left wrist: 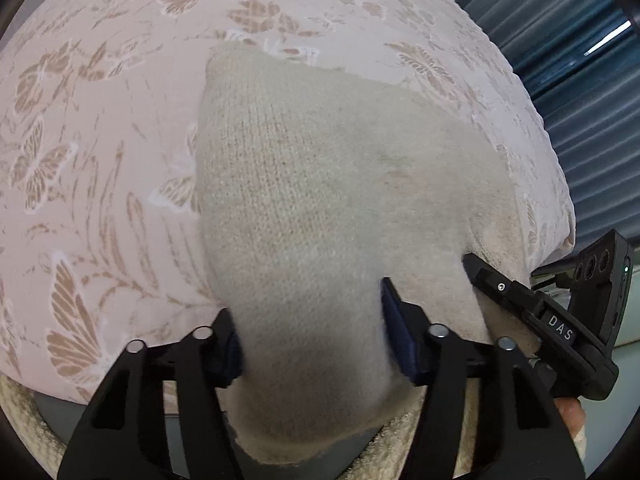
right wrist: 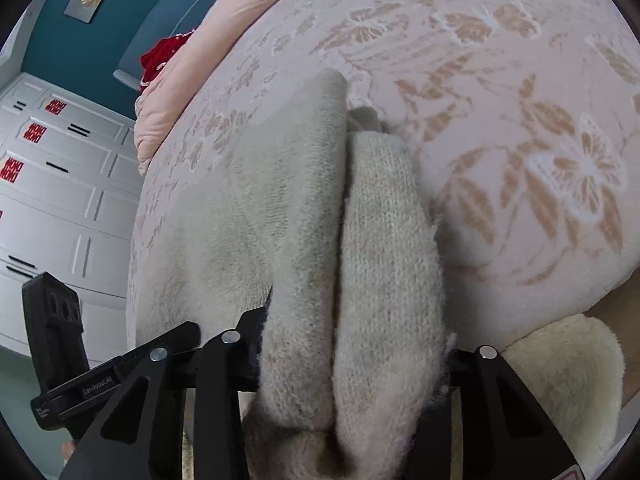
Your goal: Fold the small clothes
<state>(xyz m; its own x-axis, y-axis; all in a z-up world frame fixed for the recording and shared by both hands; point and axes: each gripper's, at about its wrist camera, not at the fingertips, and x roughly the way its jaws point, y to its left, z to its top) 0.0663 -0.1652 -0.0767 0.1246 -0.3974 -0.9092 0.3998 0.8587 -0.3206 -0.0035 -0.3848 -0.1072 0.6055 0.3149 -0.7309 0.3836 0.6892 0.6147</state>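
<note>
A cream knitted garment (left wrist: 320, 184) lies on a pink bedspread with a butterfly pattern (left wrist: 100, 140). In the left wrist view my left gripper (left wrist: 316, 340) is shut on the garment's near edge, the knit bunched between its blue pads. One black finger (left wrist: 492, 284) of the right gripper touches the garment's right side. In the right wrist view the garment (right wrist: 288, 208) is gathered into two thick folds, and my right gripper (right wrist: 352, 360) is shut on them. The tips of both grippers are buried in the cloth.
A pink quilt (right wrist: 168, 120) and something red (right wrist: 160, 60) lie at the bed's far end. White drawers with red stickers (right wrist: 60, 184) stand to the left. A blue ribbed wall (left wrist: 580, 100) is to the right. A fluffy cream fabric (right wrist: 560, 380) sits near the bed's front edge.
</note>
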